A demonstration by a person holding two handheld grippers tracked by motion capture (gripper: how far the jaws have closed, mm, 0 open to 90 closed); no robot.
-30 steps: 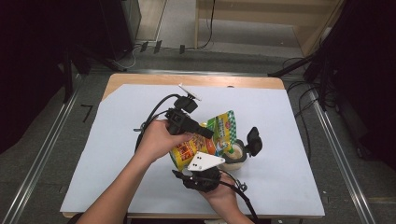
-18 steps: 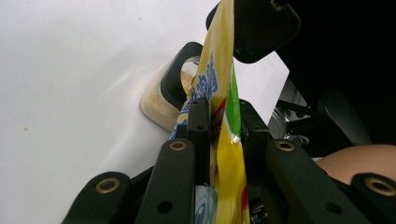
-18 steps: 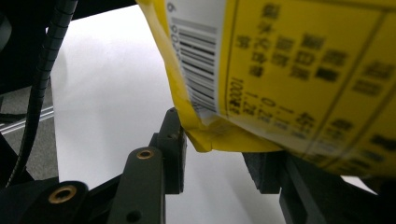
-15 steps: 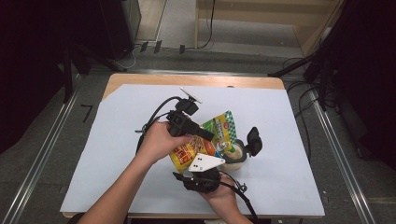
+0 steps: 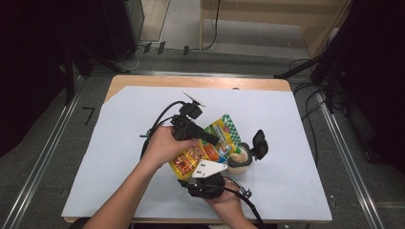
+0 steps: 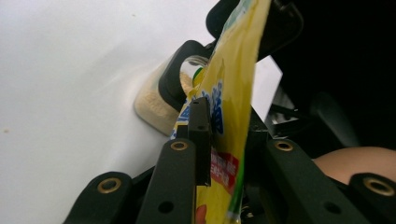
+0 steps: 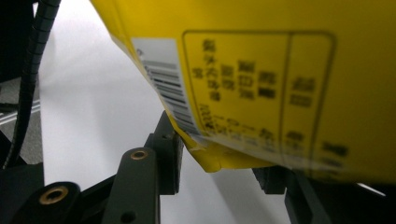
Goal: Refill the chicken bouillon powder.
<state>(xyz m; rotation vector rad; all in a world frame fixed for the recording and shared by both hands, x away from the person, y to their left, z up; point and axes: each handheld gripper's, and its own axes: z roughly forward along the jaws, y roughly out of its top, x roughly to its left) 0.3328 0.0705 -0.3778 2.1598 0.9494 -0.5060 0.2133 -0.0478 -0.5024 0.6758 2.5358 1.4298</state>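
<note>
1. Pouch of yellow printed foil (image 5: 210, 145) sits mid-table on the white sheet (image 5: 296, 143), left of a clear jar of beige powder (image 5: 239, 160).
2. Left gripper (image 6: 224, 126) clamps the pouch's edge.
3. Right gripper (image 7: 219, 161), jaws just widening, stands released around the pouch's bottom corner.

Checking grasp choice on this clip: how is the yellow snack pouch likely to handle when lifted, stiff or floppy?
Probably floppy: the yellow pouch is thin film, seen edge-on between the left gripper jaws. Likely light for its size, since it hangs from one narrow pinch. Its glossy surface may slip, and its lower corner already looks creased.
</note>
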